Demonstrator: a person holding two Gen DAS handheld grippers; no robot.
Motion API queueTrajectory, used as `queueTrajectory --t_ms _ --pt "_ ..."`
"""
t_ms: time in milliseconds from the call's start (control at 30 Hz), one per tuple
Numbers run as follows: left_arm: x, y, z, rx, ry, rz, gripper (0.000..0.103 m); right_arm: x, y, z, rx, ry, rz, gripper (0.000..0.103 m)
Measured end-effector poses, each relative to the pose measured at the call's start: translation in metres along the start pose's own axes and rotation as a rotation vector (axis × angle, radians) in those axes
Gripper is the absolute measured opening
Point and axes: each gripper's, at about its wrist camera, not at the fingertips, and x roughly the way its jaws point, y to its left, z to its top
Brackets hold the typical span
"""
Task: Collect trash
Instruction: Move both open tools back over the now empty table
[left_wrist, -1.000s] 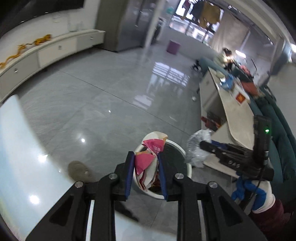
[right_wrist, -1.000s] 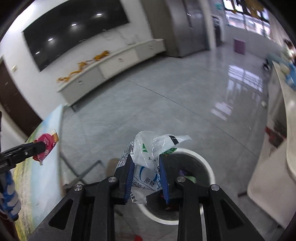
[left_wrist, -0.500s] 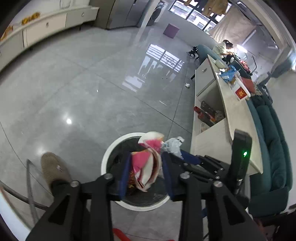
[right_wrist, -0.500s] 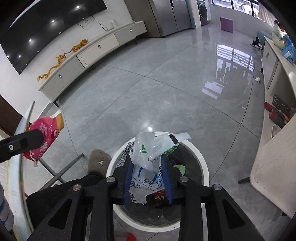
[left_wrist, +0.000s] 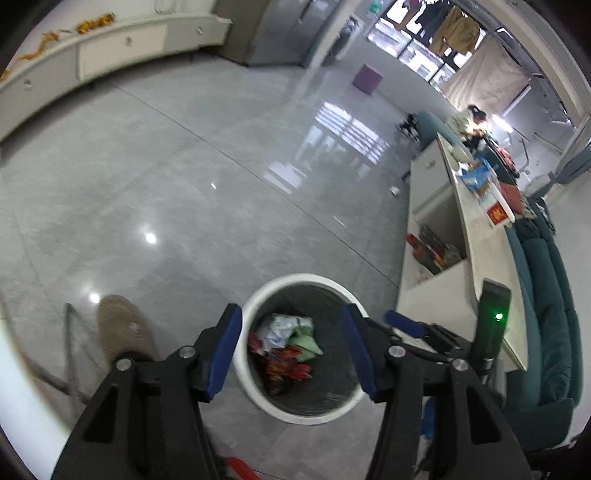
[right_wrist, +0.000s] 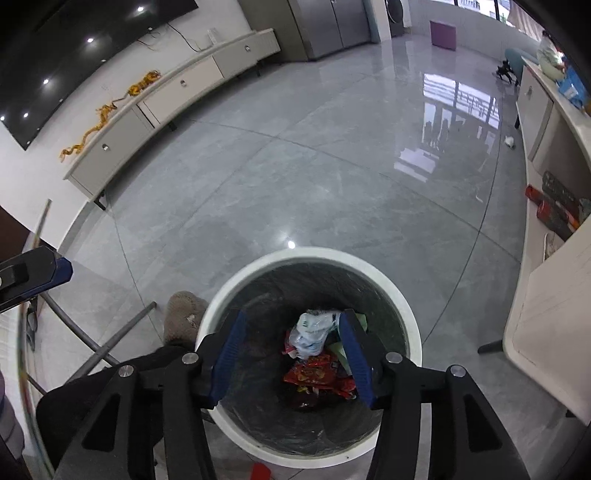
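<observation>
While both jaws open (nothing between), wrappers (right_wrist: 317, 369) lie in the bin (right_wrist: 406, 314)

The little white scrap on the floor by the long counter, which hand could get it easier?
Probably the right gripper: the scrap lies toward its side. Both it and the left gripper are empty, jaws opening over the bin.

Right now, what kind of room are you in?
Probably a big living room in a home. There is a long low white cabinet under a wide dark screen on the wall, a teal sofa along one side, and a white trash bin on the shiny grey floor.
</observation>
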Motion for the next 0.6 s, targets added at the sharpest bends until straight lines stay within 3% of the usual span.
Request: queueTrajectory --t_ms 267,600 --pt "-0.089 0.072 -0.025 -0.112 -0.157 0.162 0.06 -0.035 0.076 0.016 -0.168 -0.059 0.033 0.057" --pt "-0.237 0.18 -0.118 -0.311 -0.368 0.458 0.061 -0.093 0.238 0.007 -0.477 -0.156 0.188 0.068"
